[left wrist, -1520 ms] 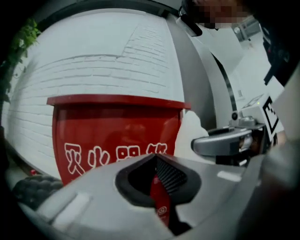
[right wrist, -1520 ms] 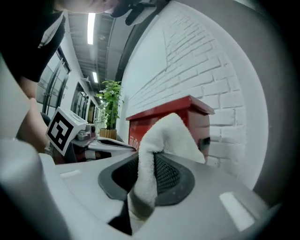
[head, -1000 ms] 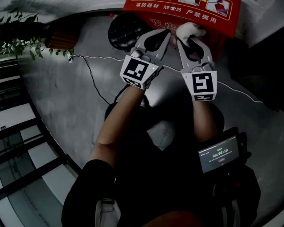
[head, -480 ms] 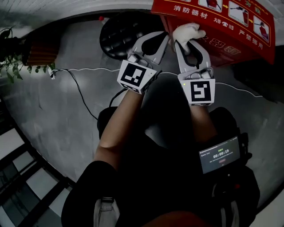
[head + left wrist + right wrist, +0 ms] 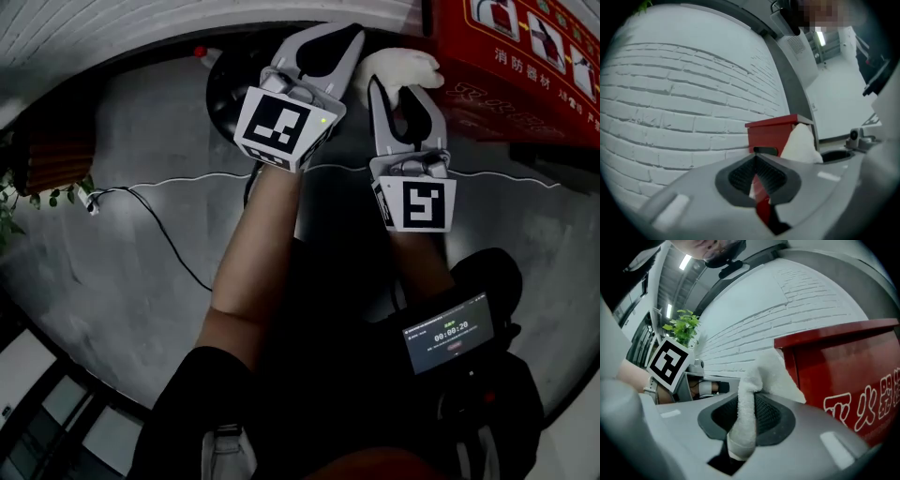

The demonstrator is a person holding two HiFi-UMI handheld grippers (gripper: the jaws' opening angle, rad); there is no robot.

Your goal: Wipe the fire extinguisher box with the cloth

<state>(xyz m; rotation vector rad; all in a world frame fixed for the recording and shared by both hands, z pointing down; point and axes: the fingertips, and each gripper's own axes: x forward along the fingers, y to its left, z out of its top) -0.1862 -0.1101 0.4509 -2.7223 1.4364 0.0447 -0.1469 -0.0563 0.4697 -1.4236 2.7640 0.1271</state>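
Because the red fire extinguisher box (image 5: 525, 66) stands against the white brick wall (image 5: 670, 103), both arms reach forward toward its near corner, a posture that suits wiping its face. The white cloth (image 5: 398, 67) is bunched at that corner, seemingly pressed against the box's edge, though the head view is too dim to confirm contact. The right hand-held gripper (image 5: 405, 89) is clamped narrow on a fold of the cloth, leaving the loose bulk ahead of the jaws as a wiping pad. The left hand-held gripper (image 5: 317, 47) — jaws together, nothing between them — hovers just beside it, idle.
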